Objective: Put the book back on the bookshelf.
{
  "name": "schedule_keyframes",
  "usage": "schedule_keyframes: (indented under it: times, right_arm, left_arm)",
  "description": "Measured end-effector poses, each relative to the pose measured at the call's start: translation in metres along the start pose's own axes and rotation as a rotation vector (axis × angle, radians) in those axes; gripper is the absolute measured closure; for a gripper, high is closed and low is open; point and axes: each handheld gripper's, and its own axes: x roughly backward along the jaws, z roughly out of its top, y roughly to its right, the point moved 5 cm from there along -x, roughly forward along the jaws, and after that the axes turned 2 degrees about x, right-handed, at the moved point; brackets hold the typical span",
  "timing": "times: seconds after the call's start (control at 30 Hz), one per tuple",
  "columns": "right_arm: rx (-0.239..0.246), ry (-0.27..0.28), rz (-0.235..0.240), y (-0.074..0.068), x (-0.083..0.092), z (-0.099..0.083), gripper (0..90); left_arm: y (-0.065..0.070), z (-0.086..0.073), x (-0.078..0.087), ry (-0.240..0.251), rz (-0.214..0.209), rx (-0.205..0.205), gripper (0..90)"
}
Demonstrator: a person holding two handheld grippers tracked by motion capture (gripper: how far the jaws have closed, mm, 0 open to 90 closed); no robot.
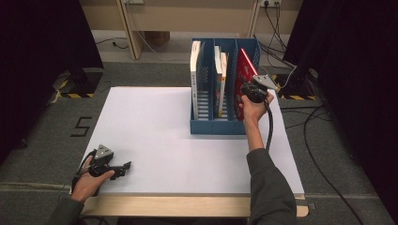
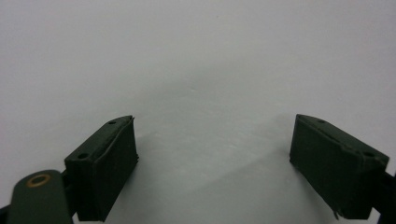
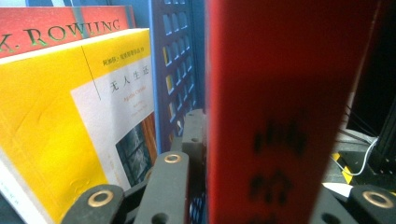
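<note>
Red book (image 3: 275, 112) sits clamped between the right gripper (image 1: 251, 91) jaws, upper right of the high view, in the rightmost slot of the blue file rack (image 1: 213, 124). Beside it leans a yellow book (image 3: 70, 121). Lower left, the left gripper (image 2: 215, 154) rests with jaws apart on the white bench (image 1: 159, 140).

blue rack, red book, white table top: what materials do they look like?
Blue rack: likely moulded plastic, matte; its dividers are pierced with a regular slot grid and evenly coloured.
Red book: paper with a smooth printed cover, dark characters down the spine; the right claw is shut on it.
White table top: matte, probably a laminate or sheet over wood, since a pale wood edge shows at the front.
</note>
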Motion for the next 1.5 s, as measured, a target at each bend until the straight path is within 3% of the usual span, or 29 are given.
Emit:
schedule_keyframes:
  times: [0.23,0.5,0.83,1.2,1.5]
  right_arm:
    - [-0.015,0.004,0.031,-0.001,0.008,-0.004,75.7]
    - [0.013,0.0,0.07,-0.013,0.021,-0.004,72.8]
    - [-0.017,0.016,0.106,-0.009,0.039,-0.006,71.9]
    - [0.03,0.028,0.13,-0.006,0.061,-0.009,73.4]
    - [0.043,0.012,0.158,0.0,0.078,-0.023,75.7]
  left_arm:
    - [0.0,0.0,0.0,0.0,0.0,0.001,13.5]
    - [0.0,0.0,0.0,0.001,-0.001,0.002,13.5]
    - [0.0,0.0,0.0,0.0,0.0,0.001,13.5]
    - [0.0,0.0,0.0,0.001,0.0,0.002,13.5]
    - [0.0,0.0,0.0,0.003,0.0,0.002,13.5]
